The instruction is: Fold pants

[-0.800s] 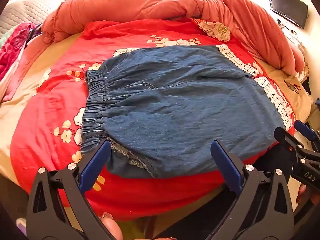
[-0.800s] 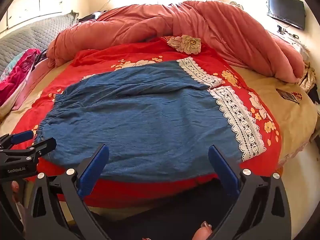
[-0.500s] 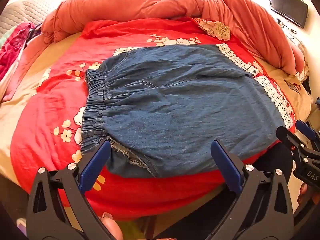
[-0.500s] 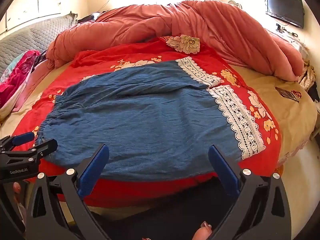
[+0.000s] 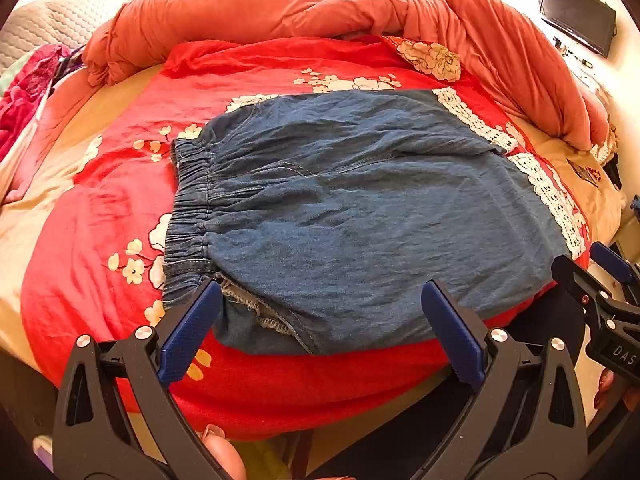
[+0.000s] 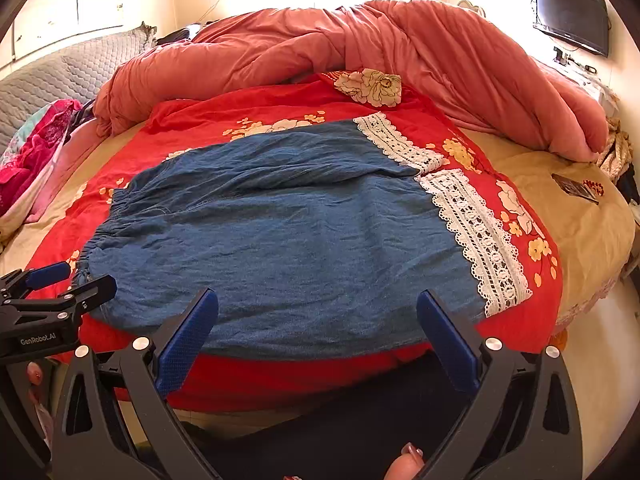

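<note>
1. Left gripper [image 5: 320, 316]: jaws stand wide apart and hold nothing. Both blue pads are clear of the cloth.
2. Right gripper [image 6: 318, 320]: jaws likewise spread wide, nothing between the pads.
3. Pants [image 5: 360, 216]: blue denim, spread flat on the red floral bedspread [image 5: 100, 208], directly ahead of both pairs of fingers.
4. Seen from the left gripper, the elastic waistband [image 5: 190, 216] lies ahead of the left finger [image 5: 188, 340]; the near edge of the pants spans the gap between the two fingers.
5. Seen from the right gripper, the white lace hems [image 6: 480, 240] lie ahead of and outboard of the right finger [image 6: 448, 340].
6. Each gripper appears at the edge of the other's view, beside the near edge of the pants.
7. A bunched salmon quilt [image 6: 400, 48] lies beyond the pants, well apart from the fingers.
</note>
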### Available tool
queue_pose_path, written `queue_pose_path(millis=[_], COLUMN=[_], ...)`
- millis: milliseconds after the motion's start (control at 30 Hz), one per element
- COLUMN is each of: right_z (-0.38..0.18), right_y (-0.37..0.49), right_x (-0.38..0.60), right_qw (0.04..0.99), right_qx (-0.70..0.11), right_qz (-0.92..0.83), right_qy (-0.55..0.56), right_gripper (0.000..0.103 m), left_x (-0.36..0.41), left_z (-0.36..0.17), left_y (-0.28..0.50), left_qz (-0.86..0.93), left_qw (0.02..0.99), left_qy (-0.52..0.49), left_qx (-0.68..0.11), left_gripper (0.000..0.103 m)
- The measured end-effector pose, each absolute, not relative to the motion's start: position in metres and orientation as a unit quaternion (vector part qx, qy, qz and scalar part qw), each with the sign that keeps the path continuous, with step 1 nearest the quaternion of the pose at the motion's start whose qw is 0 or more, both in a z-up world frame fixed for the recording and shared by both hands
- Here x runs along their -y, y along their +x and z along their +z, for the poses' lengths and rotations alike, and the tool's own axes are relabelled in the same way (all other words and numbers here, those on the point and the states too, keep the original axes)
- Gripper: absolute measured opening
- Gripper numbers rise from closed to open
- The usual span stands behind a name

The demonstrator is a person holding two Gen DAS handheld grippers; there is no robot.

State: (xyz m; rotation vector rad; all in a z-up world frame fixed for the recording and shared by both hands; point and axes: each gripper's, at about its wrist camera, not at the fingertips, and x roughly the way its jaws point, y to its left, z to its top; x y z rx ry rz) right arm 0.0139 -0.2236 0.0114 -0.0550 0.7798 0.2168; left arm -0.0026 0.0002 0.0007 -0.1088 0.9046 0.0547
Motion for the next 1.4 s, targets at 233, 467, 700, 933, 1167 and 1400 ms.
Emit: queue_pose_path(millis=[233, 467, 700, 933, 1167, 1400], right_z=[0.0113, 0.0122, 0.0125, 0.0128, 0.0140, 0.0139], right_y=[0.0111, 0.0097, 0.0099, 0.0096, 0.0096, 0.0096], right_x=[0.2234, 0.2232, 0.2235, 0.2225, 0.2220, 0.2211], right_qw=[0.919, 0.919, 0.919, 0.919, 0.920, 0.919], right_qx=[-0.379, -0.379, -0.379, -0.379, -0.377, -0.377], right_qz=[0.103, 0.106, 0.107, 0.106, 0.106, 0.106], right_qy=[-0.028, -0.027, -0.027, -0.029, -0.030, -0.031], right_gripper=[0.099, 0.099, 0.099, 0.099, 0.099, 0.099], left_x=[-0.0015, -0.0011, -0.0007, -0.0004, -0.0001, -0.0004], left_z=[0.0019, 0.0017, 0.0028, 0.0033, 0.0043, 0.0052], left_y=[-0.0033, -0.0028, -0.0036, -0.0035, -0.0033, -0.0030], left_qz=[0.026, 0.026, 0.025, 0.025, 0.024, 0.024], left_qw=[0.898, 0.898, 0.899, 0.899, 0.899, 0.899], left_qy=[-0.052, -0.052, -0.050, -0.050, -0.050, -0.048], left_qx=[-0.436, -0.437, -0.435, -0.435, -0.434, -0.435], left_gripper=[0.094, 0.094, 0.094, 0.094, 0.094, 0.094])
